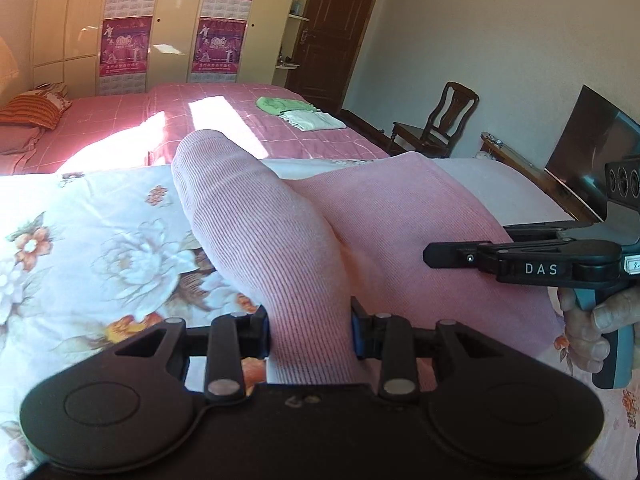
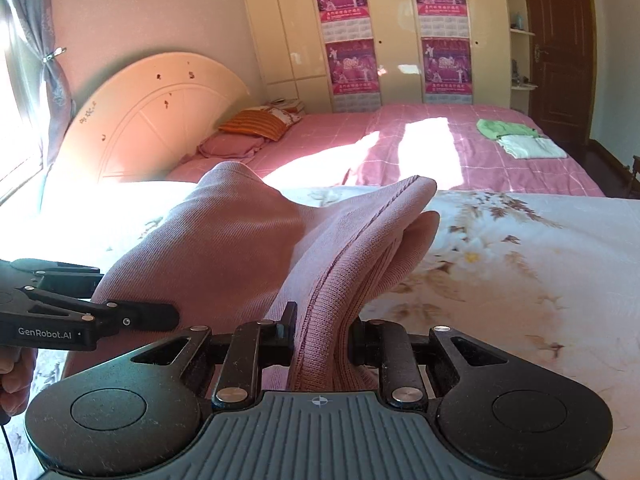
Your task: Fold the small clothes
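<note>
A pink ribbed knit garment (image 1: 280, 232) is lifted above the floral bedsheet (image 1: 100, 248). My left gripper (image 1: 310, 328) is shut on one bunched part of it. My right gripper (image 2: 322, 332) is shut on another part, where a seamed edge (image 2: 360, 248) runs up from the jaws. The garment (image 2: 224, 248) drapes between the two grippers. The right gripper shows from the side in the left wrist view (image 1: 448, 255), lying against the pink cloth. The left gripper shows at the left edge of the right wrist view (image 2: 160, 316).
A pink checked bedspread (image 1: 224, 120) lies beyond, with a folded green cloth (image 1: 280, 104) and a folded white cloth (image 1: 316, 120) on it. Pillows (image 2: 256, 128) sit by the headboard. A wooden chair (image 1: 436, 124) and a TV (image 1: 592, 152) stand at the right.
</note>
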Motion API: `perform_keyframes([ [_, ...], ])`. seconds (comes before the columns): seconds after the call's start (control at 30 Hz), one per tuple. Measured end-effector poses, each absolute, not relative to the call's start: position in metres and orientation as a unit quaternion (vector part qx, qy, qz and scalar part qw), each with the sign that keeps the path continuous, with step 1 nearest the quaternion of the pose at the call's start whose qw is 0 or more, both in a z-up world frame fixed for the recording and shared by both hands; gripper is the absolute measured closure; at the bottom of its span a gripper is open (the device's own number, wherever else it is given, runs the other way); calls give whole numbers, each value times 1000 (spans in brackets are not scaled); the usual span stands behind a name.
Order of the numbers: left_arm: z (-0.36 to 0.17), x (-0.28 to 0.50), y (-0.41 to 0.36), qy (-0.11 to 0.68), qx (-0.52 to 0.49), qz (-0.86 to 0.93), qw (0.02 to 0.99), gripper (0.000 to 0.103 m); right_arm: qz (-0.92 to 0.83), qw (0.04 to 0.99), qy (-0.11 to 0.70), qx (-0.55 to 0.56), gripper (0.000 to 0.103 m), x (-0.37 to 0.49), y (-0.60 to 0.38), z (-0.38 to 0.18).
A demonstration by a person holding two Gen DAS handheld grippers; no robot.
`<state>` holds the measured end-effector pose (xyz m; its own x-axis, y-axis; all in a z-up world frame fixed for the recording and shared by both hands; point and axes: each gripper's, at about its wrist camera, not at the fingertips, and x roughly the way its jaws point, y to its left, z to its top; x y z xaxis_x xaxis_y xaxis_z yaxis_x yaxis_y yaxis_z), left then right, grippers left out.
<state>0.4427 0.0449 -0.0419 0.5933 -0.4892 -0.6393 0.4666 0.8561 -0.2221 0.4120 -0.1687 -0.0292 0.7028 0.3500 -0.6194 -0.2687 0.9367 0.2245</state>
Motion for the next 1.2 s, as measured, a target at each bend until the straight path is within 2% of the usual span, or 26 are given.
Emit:
perform_keyframes([
  [0.23,-49,423,151,364,-47,-241,898,70,214,906,356,79,82,421,-71,-51],
  [0.4,-73,415,203,384,-86,-230,890,69,232,888,382,107,82,422,-35,-73],
  [0.5,-101,421,218,415,-108,-211,878,53,210,875,417,127,82,422,-36,-100],
  [0.53,-109,421,223,408,-126,-204,881,40,202,869,428,142,82,424,-41,-112],
  [0.63,-114,421,228,400,-147,-203,882,38,196,857,431,205,81,424,-60,-130],
  [0.77,-96,412,235,387,-127,-178,896,33,173,862,424,218,78,421,-70,-118],
  [0.9,-67,393,262,334,-126,-173,918,37,148,908,358,160,77,395,-73,-71],
  [0.97,-53,400,256,323,-121,-208,915,45,167,914,349,121,77,395,-63,-59],
  [1.0,-50,407,247,321,-110,-222,914,45,173,916,348,102,77,398,-56,-57],
  [1.13,-60,439,202,351,-53,-244,902,45,179,904,386,45,83,422,-28,-78],
  [1.2,-82,452,191,395,-28,-217,892,45,144,898,415,21,90,436,-26,-96],
])
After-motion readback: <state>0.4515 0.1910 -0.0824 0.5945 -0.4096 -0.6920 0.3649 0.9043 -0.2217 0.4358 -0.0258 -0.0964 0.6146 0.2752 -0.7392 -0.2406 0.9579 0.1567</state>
